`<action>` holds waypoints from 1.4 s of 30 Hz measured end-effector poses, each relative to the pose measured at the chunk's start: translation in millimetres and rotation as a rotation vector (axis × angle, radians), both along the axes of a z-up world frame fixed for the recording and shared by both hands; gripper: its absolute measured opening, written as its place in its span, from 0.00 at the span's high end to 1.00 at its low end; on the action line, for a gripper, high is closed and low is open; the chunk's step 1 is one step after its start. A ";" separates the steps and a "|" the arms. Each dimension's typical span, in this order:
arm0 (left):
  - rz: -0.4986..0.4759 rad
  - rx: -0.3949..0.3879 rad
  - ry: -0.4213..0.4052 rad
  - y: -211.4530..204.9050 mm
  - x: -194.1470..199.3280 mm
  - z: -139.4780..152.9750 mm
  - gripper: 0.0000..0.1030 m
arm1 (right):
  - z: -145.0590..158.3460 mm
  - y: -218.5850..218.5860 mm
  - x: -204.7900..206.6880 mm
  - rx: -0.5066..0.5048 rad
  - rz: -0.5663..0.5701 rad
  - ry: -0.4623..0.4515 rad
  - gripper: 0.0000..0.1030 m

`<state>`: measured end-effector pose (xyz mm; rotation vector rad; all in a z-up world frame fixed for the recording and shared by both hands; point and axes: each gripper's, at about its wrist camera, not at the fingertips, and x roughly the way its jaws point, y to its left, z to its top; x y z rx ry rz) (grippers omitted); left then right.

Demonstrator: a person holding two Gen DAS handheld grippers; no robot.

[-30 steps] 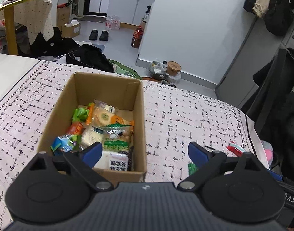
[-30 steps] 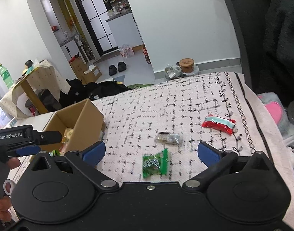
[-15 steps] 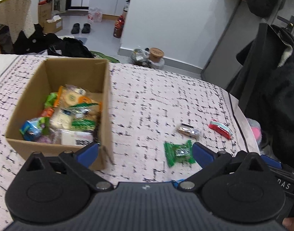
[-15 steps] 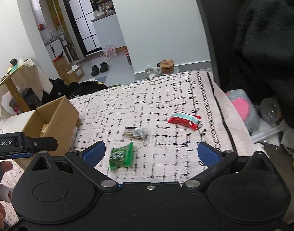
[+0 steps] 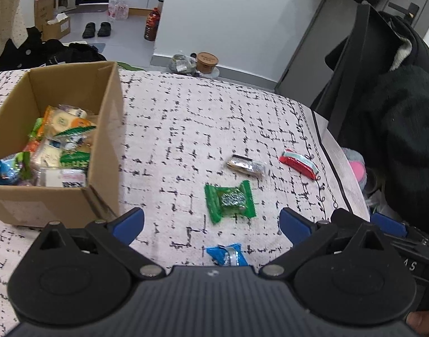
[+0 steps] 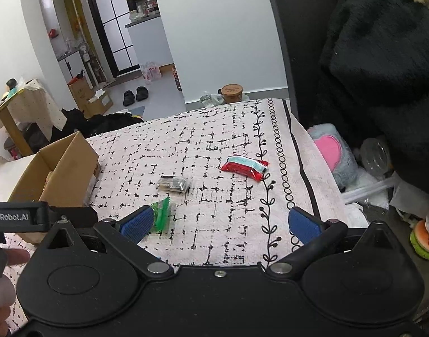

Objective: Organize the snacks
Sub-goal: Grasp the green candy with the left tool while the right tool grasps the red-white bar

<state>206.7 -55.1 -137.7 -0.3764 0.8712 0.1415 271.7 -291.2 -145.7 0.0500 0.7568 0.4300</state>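
While both claws gape empty, four loose snacks (image 5: 230, 201) lie beside one box (image 5: 107, 129)

- left gripper (image 5: 211, 226): black ribbed housing, two round discs, silver screws, blue finger pads (image 5: 129, 223).
- right gripper (image 6: 220, 221): smooth black body, blue pads, white "genrobot.ai" lettering beside it.

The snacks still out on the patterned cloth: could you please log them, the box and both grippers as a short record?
box: cardboard box, open, already holding many packets
loose snacks: green packet, blue packet, silvery packet, red packet
surface: patterned cloth
left gripper: open, empty, over the blue packet
right gripper: open, empty
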 end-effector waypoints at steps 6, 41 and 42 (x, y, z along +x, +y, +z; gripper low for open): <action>-0.032 -0.029 0.008 -8.4 9.1 -11.5 0.03 | -5.4 -6.2 3.9 -0.008 -0.022 -0.008 0.00; 0.010 -0.122 0.012 5.3 63.6 -62.6 0.66 | -38.4 26.7 63.0 -0.093 0.002 -0.033 0.43; 0.014 -0.121 0.012 8.0 63.6 -61.7 0.66 | -38.1 27.3 65.7 -0.083 -0.003 -0.029 0.43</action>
